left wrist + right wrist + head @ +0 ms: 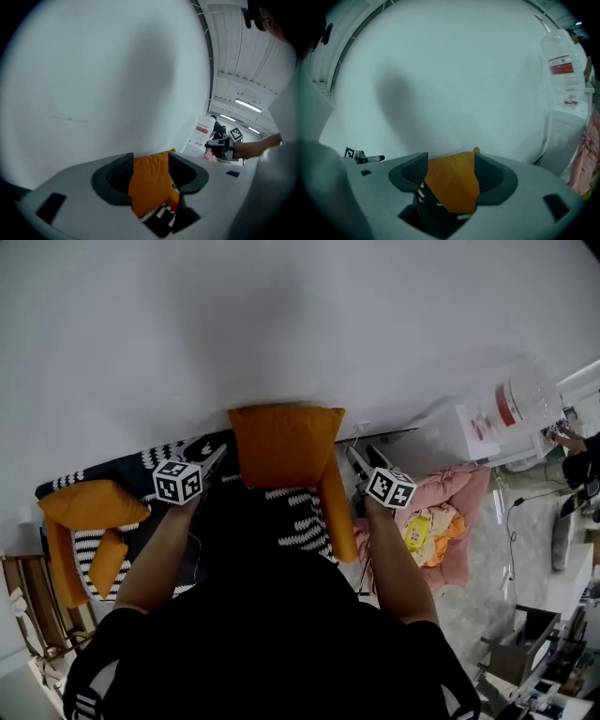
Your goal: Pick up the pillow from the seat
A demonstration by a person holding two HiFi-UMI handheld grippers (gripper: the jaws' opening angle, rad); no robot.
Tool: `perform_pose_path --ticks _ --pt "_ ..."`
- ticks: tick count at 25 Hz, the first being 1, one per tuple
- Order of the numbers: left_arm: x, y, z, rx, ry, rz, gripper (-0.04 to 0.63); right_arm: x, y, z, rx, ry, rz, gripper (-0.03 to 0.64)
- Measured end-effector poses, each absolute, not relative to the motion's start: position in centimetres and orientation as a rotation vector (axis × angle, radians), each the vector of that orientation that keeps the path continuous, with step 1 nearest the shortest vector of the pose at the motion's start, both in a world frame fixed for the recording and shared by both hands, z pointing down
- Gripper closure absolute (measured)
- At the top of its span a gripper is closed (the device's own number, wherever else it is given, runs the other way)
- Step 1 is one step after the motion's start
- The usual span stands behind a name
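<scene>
Reaching forward from a torso in black, the person's two bare forearms each carry a grey two-jaw tool with a black-and-white marker cube on it. The left gripper (151, 174) has its dark pads set wide apart, and the square orange fabric pillow (284, 444) fills the gap from one pad to the other, so it is clamped on the pillow's left edge. The right gripper (451, 176) stands much the same: jaws wide, orange cloth bunched tight between both pads, closed on the pillow's right edge. In the head view the pillow stands upright between the two tools, broad face toward the camera, directly over the black seat cover with white leaf-like marks (300, 521) (whether its lower edge rests on that cover or hangs just clear of it cannot be told). The same patterned cloth shows under the pillow in both gripper views.

On the left end of the seat lie two more orange cushions (91, 504), one above the other. To the right of the seat, on the floor, sits a heap of pink cloth (459, 498) with yellow and orange pieces on it. Beyond that stands a white cabinet topped by a large clear water bottle with a red label (514, 401). Behind everything rises a plain white wall (281, 324)
</scene>
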State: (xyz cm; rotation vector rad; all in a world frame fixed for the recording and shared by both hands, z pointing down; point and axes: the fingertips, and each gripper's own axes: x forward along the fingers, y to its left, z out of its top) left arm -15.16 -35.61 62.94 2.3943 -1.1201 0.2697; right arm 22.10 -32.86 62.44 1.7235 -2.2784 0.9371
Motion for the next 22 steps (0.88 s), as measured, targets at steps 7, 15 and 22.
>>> perform_pose_path --ticks 7,15,22 --pt "-14.4 -38.2 65.9 2.283 -1.173 0.256 0.354 22.8 -35.8 65.0 1.672 -2.273 0.990 0.313" --pt "-13.6 -40.7 68.7 2.199 -1.220 0.268 0.354 23.0 -39.3 67.7 1.607 -2.260 1.049 0.313" --pt "-13.6 -43.2 72.8 2.107 -1.254 0.310 0.353 22.9 -42.4 70.4 1.567 -2.231 1.086 0.313"
